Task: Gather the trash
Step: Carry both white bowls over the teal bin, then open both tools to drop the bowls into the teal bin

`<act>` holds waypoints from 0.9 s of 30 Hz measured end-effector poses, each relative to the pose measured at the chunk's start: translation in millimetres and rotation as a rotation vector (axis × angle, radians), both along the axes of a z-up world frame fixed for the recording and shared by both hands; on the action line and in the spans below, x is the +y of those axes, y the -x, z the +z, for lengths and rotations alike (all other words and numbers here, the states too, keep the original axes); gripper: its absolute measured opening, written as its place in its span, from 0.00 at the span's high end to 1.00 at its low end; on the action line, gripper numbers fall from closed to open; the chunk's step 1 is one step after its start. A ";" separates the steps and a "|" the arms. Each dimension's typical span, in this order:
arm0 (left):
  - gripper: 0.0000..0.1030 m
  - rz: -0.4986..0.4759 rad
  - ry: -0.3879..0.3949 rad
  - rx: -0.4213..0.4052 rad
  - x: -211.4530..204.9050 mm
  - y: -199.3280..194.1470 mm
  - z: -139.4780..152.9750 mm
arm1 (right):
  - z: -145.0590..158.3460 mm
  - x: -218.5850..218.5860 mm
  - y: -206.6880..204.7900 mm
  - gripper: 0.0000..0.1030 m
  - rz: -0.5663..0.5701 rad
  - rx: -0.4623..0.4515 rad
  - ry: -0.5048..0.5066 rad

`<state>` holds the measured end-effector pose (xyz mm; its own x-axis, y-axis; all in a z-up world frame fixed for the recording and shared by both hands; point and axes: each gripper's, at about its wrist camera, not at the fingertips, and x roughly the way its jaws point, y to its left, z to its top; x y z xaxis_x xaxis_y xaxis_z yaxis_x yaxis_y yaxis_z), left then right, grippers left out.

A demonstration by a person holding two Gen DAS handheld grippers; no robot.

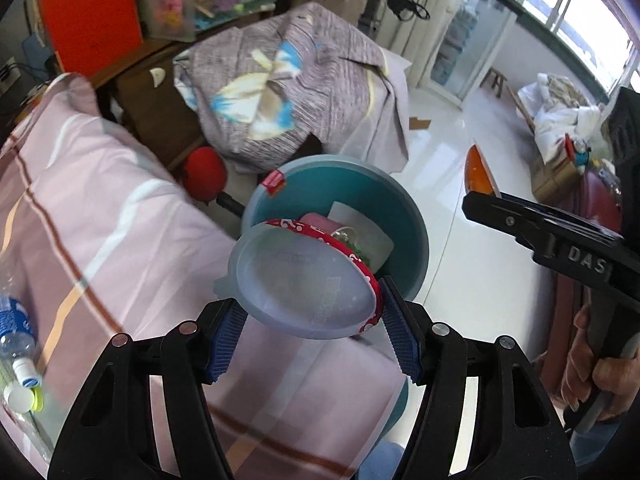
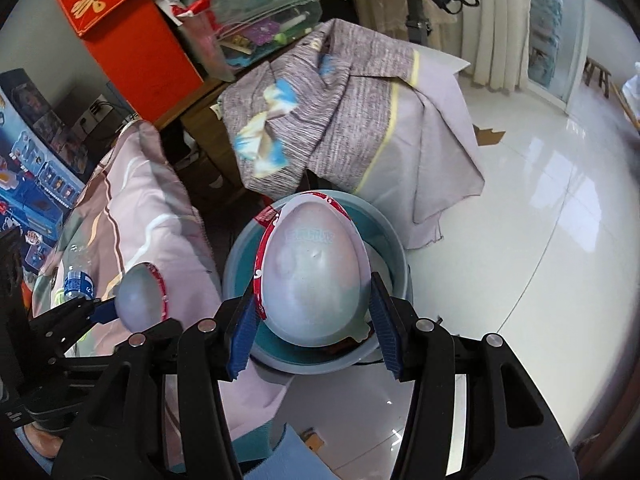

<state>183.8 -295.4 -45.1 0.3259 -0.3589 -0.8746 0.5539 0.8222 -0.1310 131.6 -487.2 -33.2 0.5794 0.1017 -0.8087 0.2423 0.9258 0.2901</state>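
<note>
A pale translucent egg-shell half (image 1: 304, 280) with a red printed rim sits between the blue pads of my left gripper (image 1: 311, 294), which is shut on it. Just beyond it stands a teal basin (image 1: 344, 184) on the floor, holding a pink item, white paper and a clear piece. My right gripper (image 2: 314, 292) is shut on a second egg-shell half (image 2: 316, 276), held right above the basin's rim (image 2: 394, 240). The left gripper (image 2: 100, 310) with its shell (image 2: 138, 296) appears at the left of the right wrist view. The right gripper (image 1: 480, 206), in a hand, shows at the right of the left wrist view.
A bed with a pink striped sheet (image 1: 100, 220) lies to the left, with a plastic water bottle (image 1: 16, 332) and loose caps on it. A grey quilt (image 2: 344, 92) drapes over furniture behind the basin. A red round object (image 1: 204, 172) sits beside it. Glossy white floor (image 2: 540, 220) spreads right.
</note>
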 end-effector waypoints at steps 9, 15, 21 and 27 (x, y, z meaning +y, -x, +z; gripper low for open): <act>0.33 -0.016 -0.042 0.048 -31.6 -19.0 -24.4 | -12.6 -10.8 -10.8 0.52 0.004 0.034 -0.019; 0.20 0.007 -0.042 0.057 -25.4 -25.9 -29.7 | -22.6 -9.1 -20.6 0.52 0.008 0.059 -0.027; 0.15 0.037 -0.020 0.073 -10.4 -28.7 -29.8 | -26.5 -1.4 -29.6 0.52 0.025 0.074 -0.021; 0.11 0.056 -0.001 0.076 6.1 -25.3 -27.4 | -26.2 11.5 -39.0 0.52 0.050 0.080 -0.009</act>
<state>209.1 -289.3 -72.5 0.2777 -0.3410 -0.8981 0.4954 0.8518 -0.1703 170.6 -475.6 -59.5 0.5067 0.1365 -0.8513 0.2183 0.9349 0.2799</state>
